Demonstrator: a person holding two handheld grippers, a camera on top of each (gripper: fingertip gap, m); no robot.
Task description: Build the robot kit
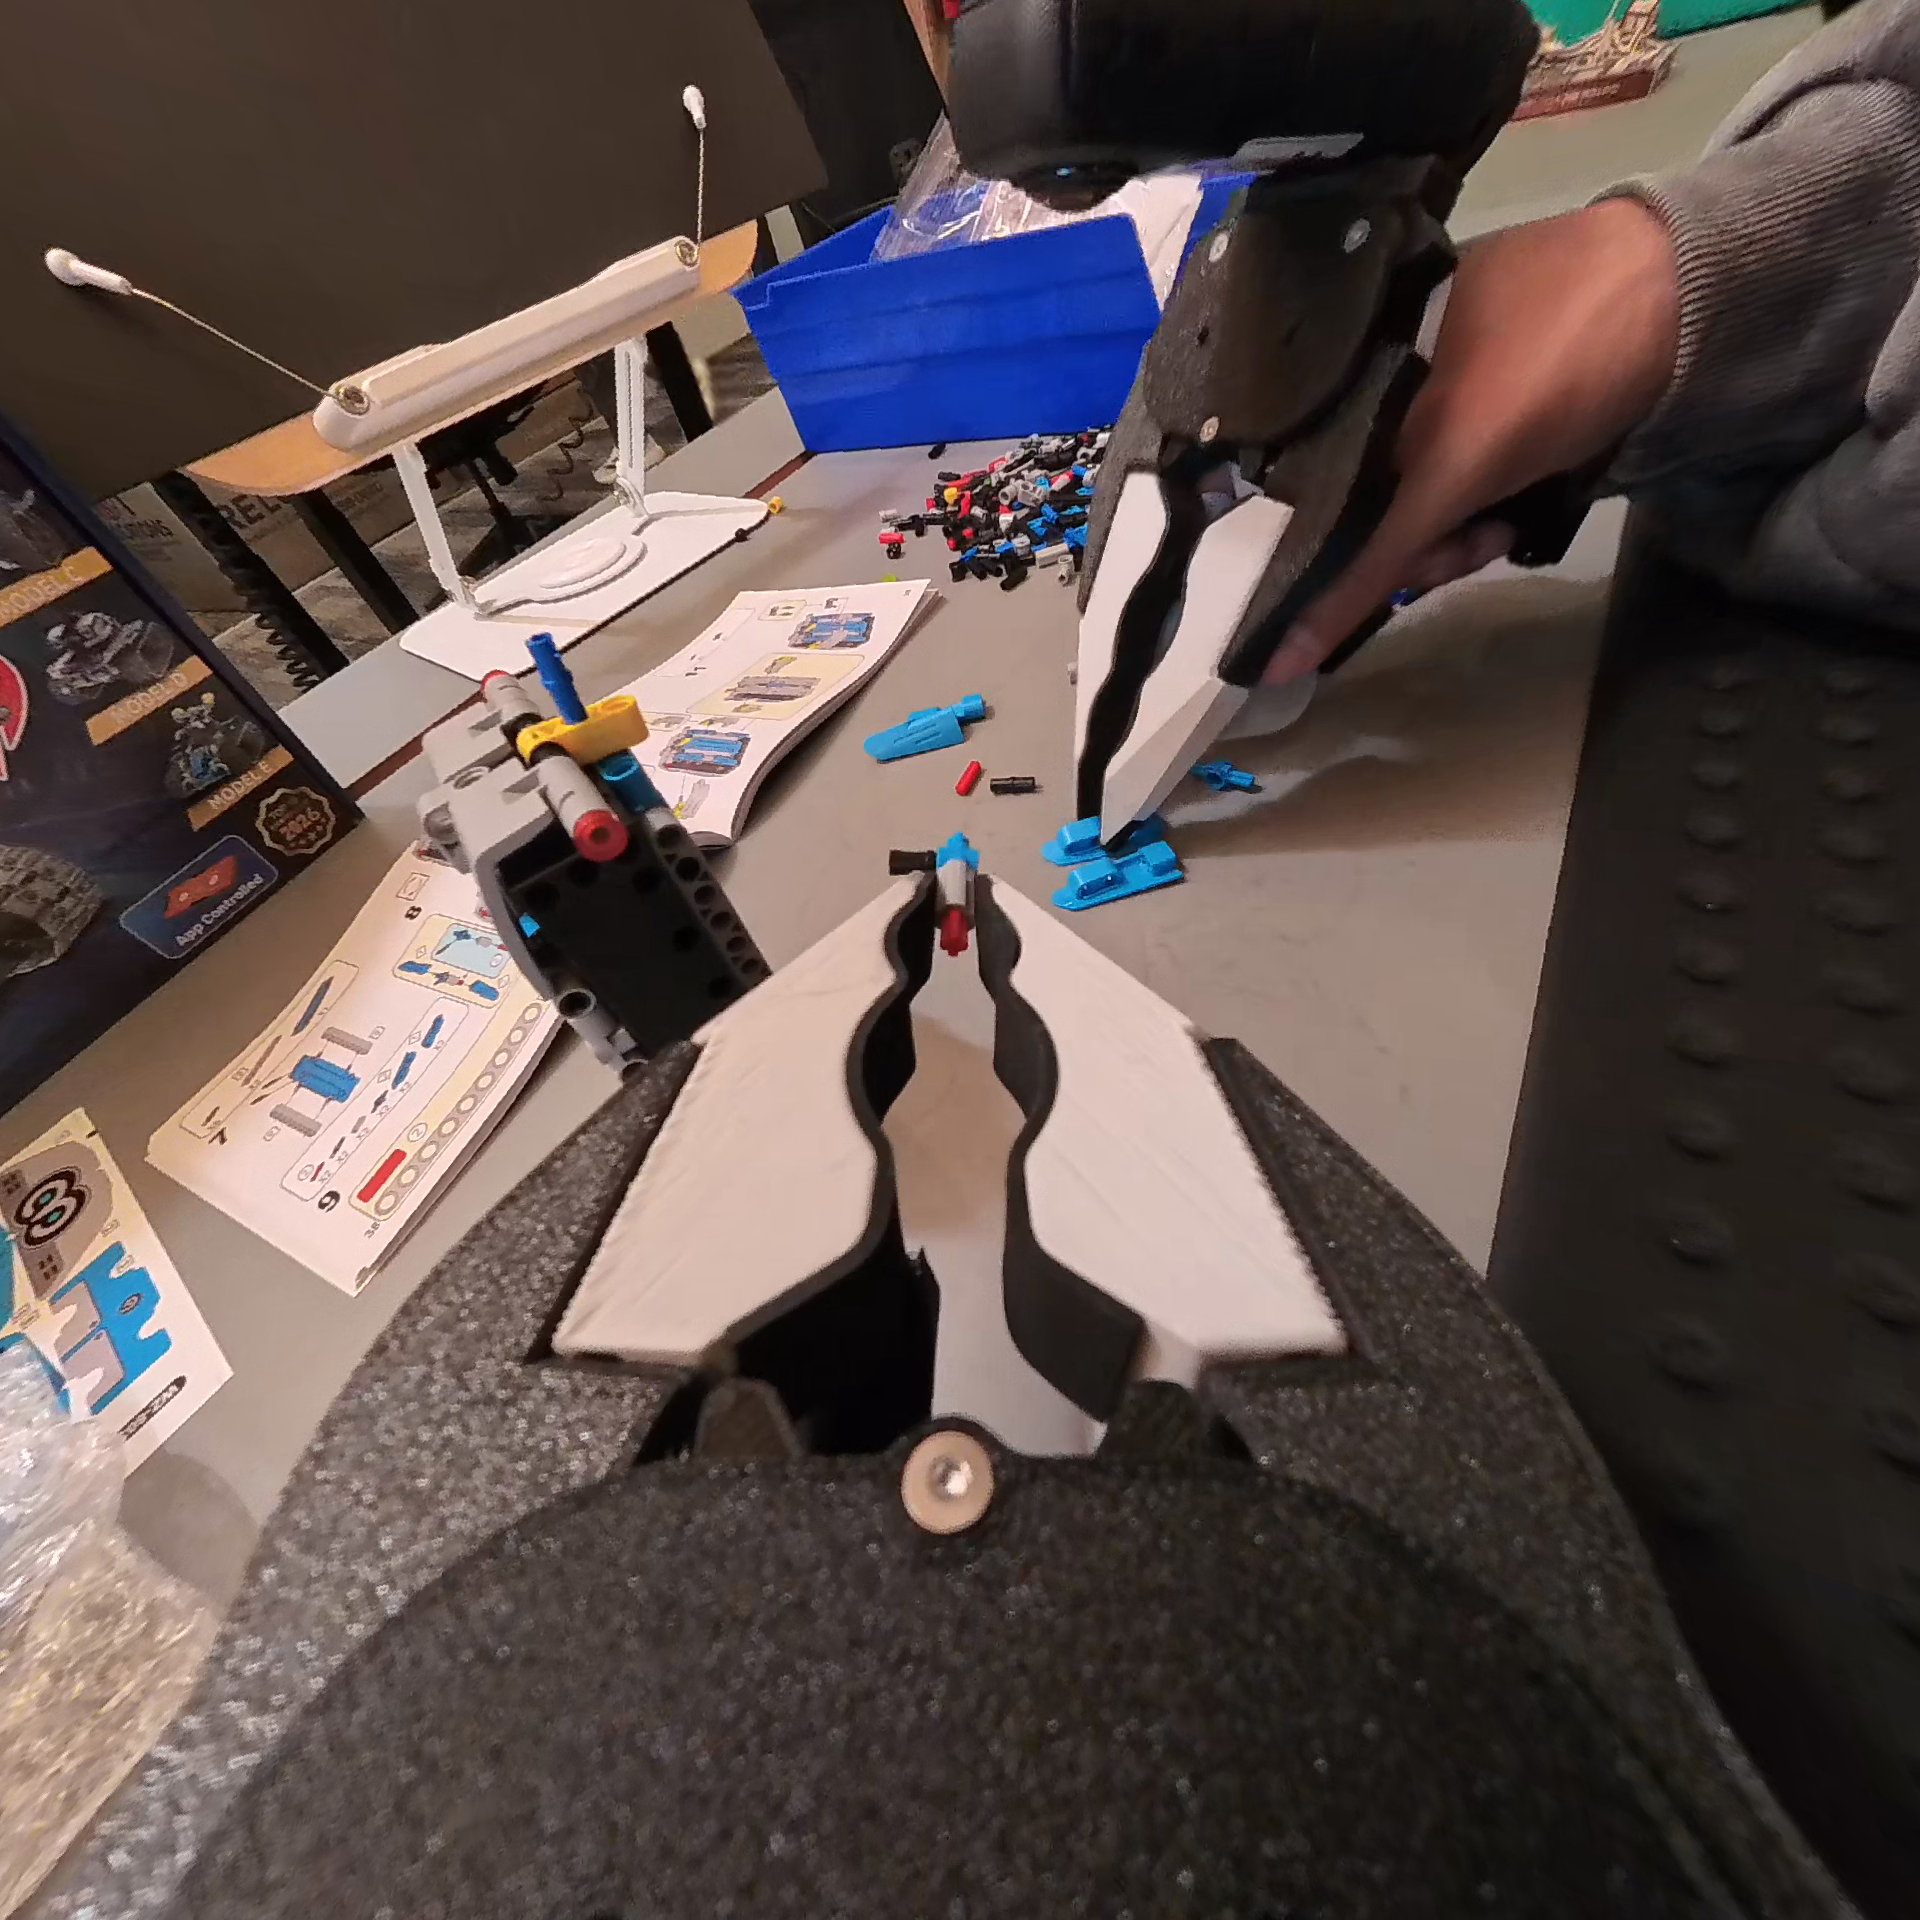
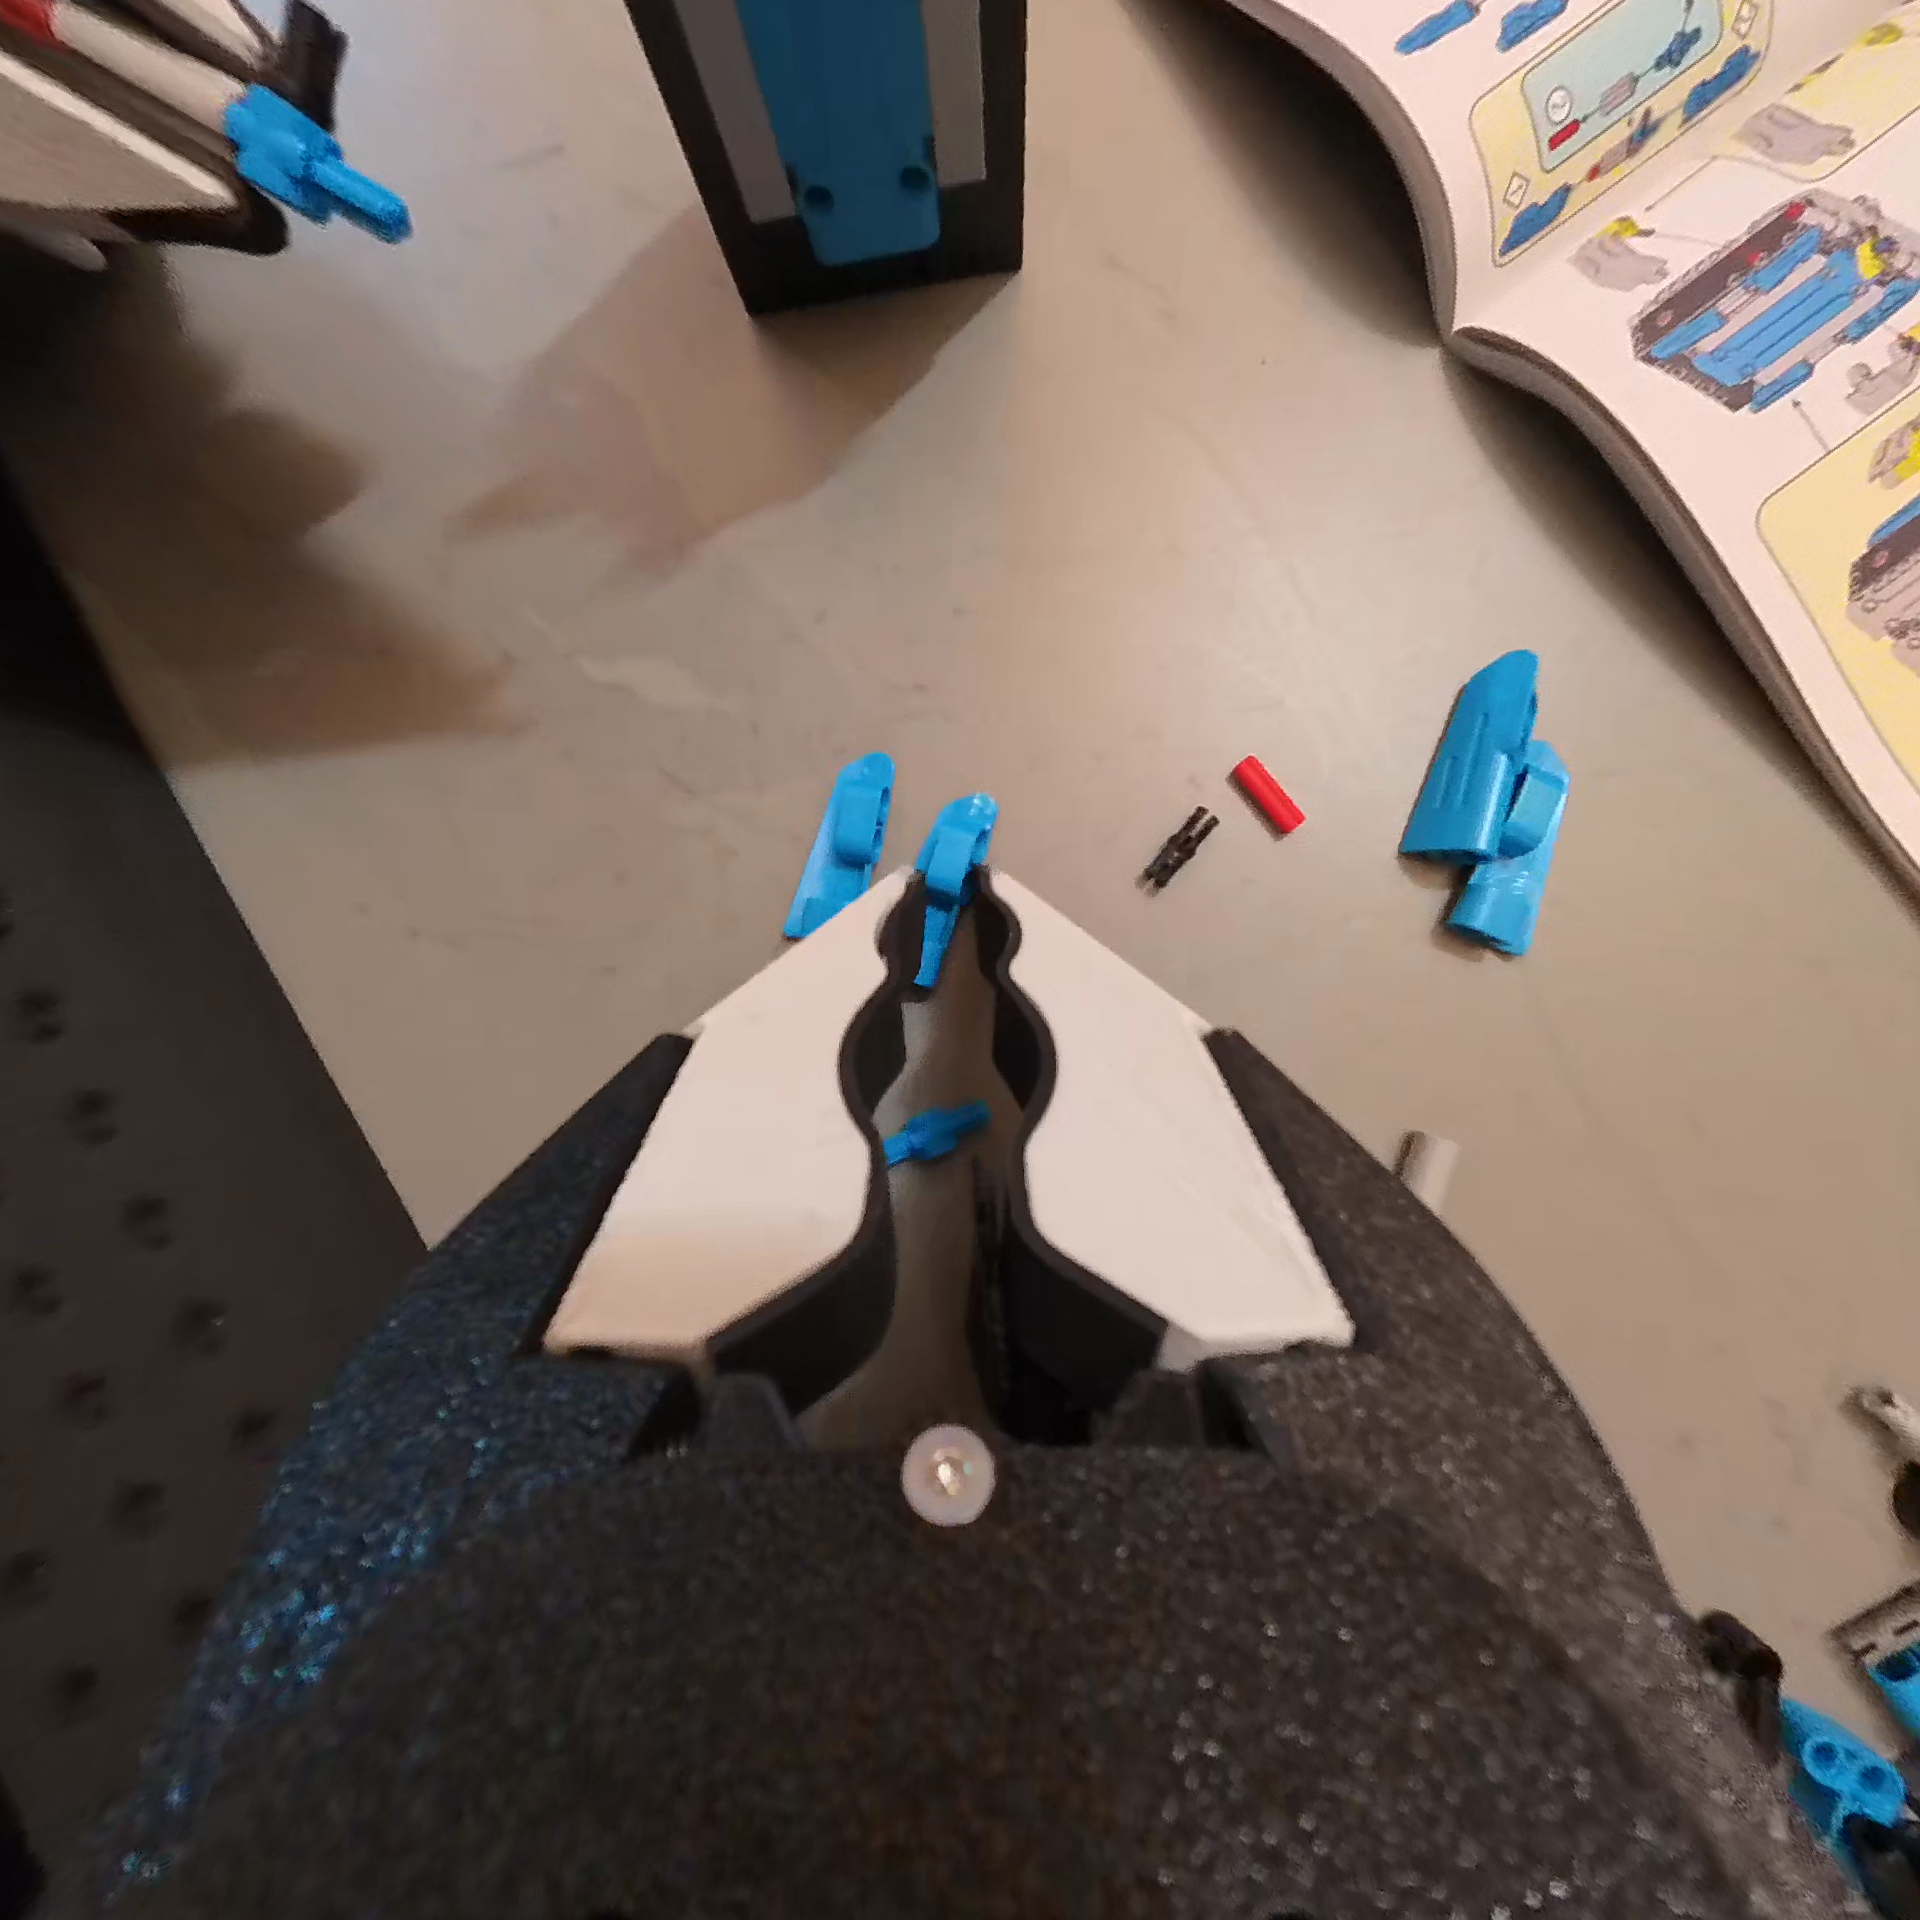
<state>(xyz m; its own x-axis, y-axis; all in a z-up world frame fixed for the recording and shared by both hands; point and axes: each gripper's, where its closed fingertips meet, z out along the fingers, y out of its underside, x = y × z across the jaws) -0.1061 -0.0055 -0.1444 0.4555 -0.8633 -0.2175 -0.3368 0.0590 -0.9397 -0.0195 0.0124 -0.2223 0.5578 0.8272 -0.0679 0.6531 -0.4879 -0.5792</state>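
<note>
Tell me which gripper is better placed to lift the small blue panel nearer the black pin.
Right. The right gripper pinches that blue panel on the table; the left gripper is busy, shut on a small axle piece.

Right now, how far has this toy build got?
Partly built: a black and grey block assembly stands finished so far. In hand: the left gripper clamps a small axle piece; the right gripper pinches a blue part. Left: a loose parts pile.
</note>
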